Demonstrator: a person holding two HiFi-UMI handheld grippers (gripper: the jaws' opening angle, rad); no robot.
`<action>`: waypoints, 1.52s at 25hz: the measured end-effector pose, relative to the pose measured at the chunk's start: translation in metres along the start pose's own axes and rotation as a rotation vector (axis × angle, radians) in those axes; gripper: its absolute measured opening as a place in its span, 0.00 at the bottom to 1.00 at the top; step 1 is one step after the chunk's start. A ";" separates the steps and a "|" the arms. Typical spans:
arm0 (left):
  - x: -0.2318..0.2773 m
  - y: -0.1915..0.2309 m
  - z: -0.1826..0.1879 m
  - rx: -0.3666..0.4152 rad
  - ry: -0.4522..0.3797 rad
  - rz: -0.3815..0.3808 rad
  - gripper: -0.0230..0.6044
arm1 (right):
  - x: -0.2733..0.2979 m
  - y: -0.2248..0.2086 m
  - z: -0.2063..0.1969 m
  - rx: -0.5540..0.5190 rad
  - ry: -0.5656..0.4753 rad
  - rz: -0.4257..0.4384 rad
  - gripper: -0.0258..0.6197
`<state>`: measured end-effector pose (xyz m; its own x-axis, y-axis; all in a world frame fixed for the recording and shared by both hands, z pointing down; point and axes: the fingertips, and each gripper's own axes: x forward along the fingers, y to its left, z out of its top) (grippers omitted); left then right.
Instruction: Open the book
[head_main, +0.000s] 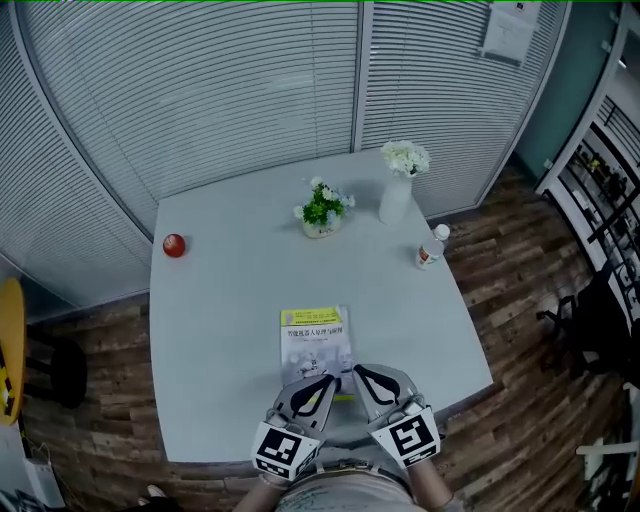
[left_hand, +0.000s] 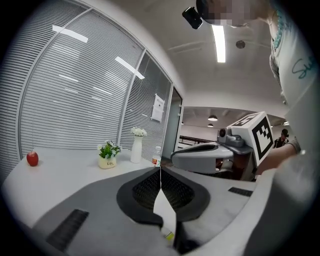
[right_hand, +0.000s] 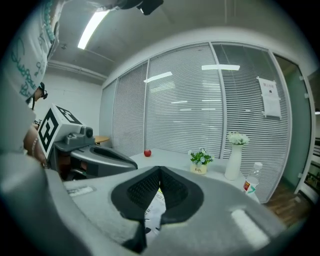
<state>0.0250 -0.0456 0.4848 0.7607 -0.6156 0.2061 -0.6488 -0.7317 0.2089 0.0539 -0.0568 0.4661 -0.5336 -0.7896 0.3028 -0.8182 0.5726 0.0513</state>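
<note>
Tabletop (head_main: 220, 330) ahead, the book (head_main: 315, 335) runs lengthwise away from my left gripper (head_main: 334, 380) and right gripper (head_main: 358, 373), both shut over its near edge.

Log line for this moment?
book: closed, flat on table | left hand-held gripper: shut, over book's near edge | right hand-held gripper: shut, same edge

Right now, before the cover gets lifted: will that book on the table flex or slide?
Probably floppy: the book looks thin and lies flat on the table, so its cover likely bends rather than hinging stiffly. It may slide if nudged: the table looks smooth and nothing stands against its far edge. Likely light, with no tendency to roll or tip.
</note>
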 end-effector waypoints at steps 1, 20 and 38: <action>0.000 0.000 -0.002 -0.005 0.007 -0.008 0.04 | -0.001 0.000 0.000 0.003 0.005 -0.008 0.04; 0.013 0.005 -0.061 -0.016 0.208 -0.146 0.10 | -0.007 -0.002 -0.017 0.050 0.047 -0.119 0.04; 0.012 0.015 -0.129 0.093 0.425 -0.184 0.21 | -0.015 -0.003 -0.039 0.095 0.092 -0.139 0.04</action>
<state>0.0216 -0.0264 0.6139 0.7736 -0.3132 0.5509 -0.4847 -0.8525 0.1959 0.0722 -0.0380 0.4982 -0.3956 -0.8339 0.3849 -0.9017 0.4323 0.0100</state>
